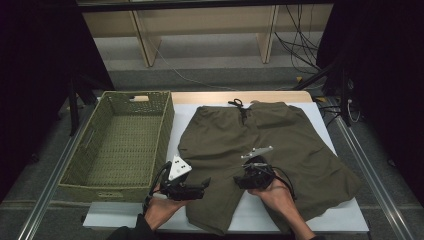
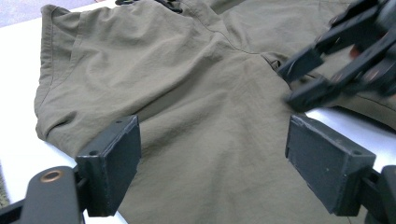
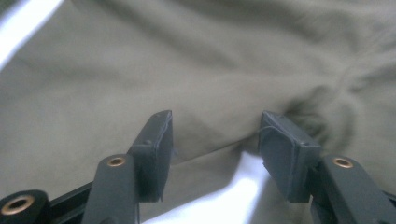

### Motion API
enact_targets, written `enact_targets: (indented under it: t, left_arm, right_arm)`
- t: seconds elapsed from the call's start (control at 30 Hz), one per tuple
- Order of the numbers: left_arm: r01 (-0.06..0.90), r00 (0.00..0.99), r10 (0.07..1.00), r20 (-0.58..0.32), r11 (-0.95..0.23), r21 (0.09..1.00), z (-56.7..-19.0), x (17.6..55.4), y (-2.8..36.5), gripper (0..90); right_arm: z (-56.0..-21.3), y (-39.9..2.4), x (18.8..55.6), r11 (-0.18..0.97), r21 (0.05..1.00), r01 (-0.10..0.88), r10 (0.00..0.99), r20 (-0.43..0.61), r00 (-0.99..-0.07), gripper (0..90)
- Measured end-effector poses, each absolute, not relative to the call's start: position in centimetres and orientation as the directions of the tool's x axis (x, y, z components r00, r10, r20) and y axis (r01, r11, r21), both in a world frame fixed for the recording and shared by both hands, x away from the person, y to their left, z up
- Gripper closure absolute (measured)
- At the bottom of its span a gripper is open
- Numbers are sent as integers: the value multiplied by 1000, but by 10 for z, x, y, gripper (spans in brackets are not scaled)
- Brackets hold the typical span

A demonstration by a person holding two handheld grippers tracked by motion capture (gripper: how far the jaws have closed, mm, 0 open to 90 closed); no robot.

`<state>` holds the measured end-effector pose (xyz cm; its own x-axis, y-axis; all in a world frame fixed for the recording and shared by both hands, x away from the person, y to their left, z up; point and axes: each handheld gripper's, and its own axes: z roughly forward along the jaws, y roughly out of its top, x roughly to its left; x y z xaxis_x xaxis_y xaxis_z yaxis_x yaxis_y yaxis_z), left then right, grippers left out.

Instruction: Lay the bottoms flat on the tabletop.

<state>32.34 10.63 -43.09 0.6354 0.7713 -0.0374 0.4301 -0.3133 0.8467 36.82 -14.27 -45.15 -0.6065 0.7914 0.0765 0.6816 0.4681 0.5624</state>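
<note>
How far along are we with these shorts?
Done: the olive-green fabric shorts lie spread flat on the white table. In hand: the open left gripper and open right gripper hover at the crotch and leg, gripping nothing. Left: no fold yet; the woven green basket holds nothing.

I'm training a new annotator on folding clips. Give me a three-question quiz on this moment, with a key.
1. True or false: the olive shorts lie inside the woven basket.
2. Which gripper is at the crotch of the shorts, between the two legs? A) left gripper B) right gripper
3. Fill in: the drawstring sits at the ___ edge of the shorts, seen from the person.

Key
1. False: they lie spread flat on the white table, right of the basket.
2. B. Its jaws stand apart astride the cloth edge; the left gripper's jaws stand wide over the left leg.
3. Far.
</note>
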Motion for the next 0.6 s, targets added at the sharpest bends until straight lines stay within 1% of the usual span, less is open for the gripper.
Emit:
enact_targets:
  t: [0.07, 0.13, 0.23, 0.3, 0.37, 0.47, 0.6]
  left_arm:
    - [430, 636, 771, -37, -314, 847, -431, 323, 107, 181]
    - [429, 635, 771, -37, -313, 847, -431, 324, 107, 181]
    - [429, 635, 771, -36, -314, 847, -431, 324, 107, 181]
    - [429, 635, 772, -36, -313, 847, -431, 324, 107, 181]
    - [430, 632, 774, -37, -311, 848, -431, 324, 107, 181]
    - [429, 630, 776, -38, -306, 850, -429, 324, 108, 181]
    - [426, 629, 776, -41, -300, 854, -427, 323, 110, 181]
  right_arm:
    - [-457, -137, 368, 495, 525, 692, 798, 41, -602, 478]
    - [-463, -135, 369, 501, 504, 703, 803, 31, -595, 531]
    - [-468, -132, 369, 516, 481, 709, 801, 24, -599, 662]
    - [-468, -133, 369, 524, 478, 705, 796, 19, -605, 780]
    - [-466, -134, 368, 524, 478, 705, 798, 15, -603, 872]
    - [-461, -141, 367, 516, 480, 710, 800, 26, -599, 890]
    - [-451, -156, 361, 526, 482, 701, 806, -22, -591, 891]
